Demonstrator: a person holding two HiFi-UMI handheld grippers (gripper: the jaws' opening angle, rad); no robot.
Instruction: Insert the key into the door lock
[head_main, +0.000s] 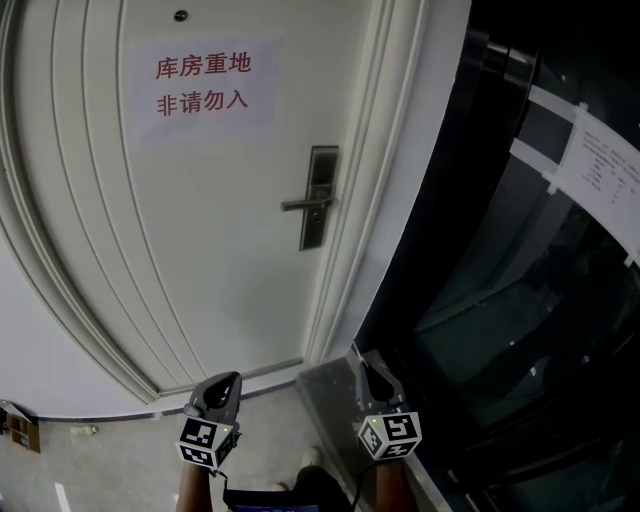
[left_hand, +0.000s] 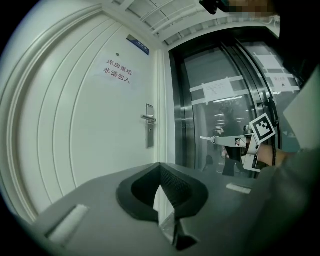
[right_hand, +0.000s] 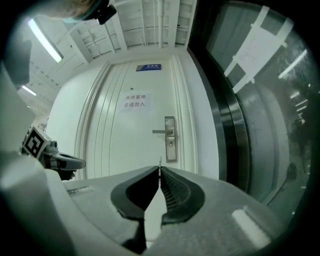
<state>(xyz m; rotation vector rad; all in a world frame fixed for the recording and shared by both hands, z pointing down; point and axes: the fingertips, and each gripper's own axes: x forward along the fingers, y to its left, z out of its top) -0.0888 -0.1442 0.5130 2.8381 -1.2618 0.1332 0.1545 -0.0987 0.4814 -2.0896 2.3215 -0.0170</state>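
The white door (head_main: 200, 230) stands ahead, with a metal lock plate (head_main: 322, 197) and a lever handle (head_main: 305, 204) on its right side. Seen from the right gripper view, the lock plate (right_hand: 170, 138) with its keyhole (right_hand: 171, 143) lies straight ahead, well beyond the jaws. My right gripper (head_main: 362, 362) is shut on the key (right_hand: 160, 161), a thin sliver past its tips. The left gripper view shows that key (left_hand: 209, 139) sticking out toward the door. My left gripper (head_main: 230, 380) hangs level beside it, its jaws shut with nothing seen between them (left_hand: 160, 166).
A paper sign with red characters (head_main: 205, 82) is stuck on the door. Dark glass panels (head_main: 520, 300) with taped paper notices (head_main: 600, 165) run along the right. A small box (head_main: 20, 425) lies on the grey floor at the left.
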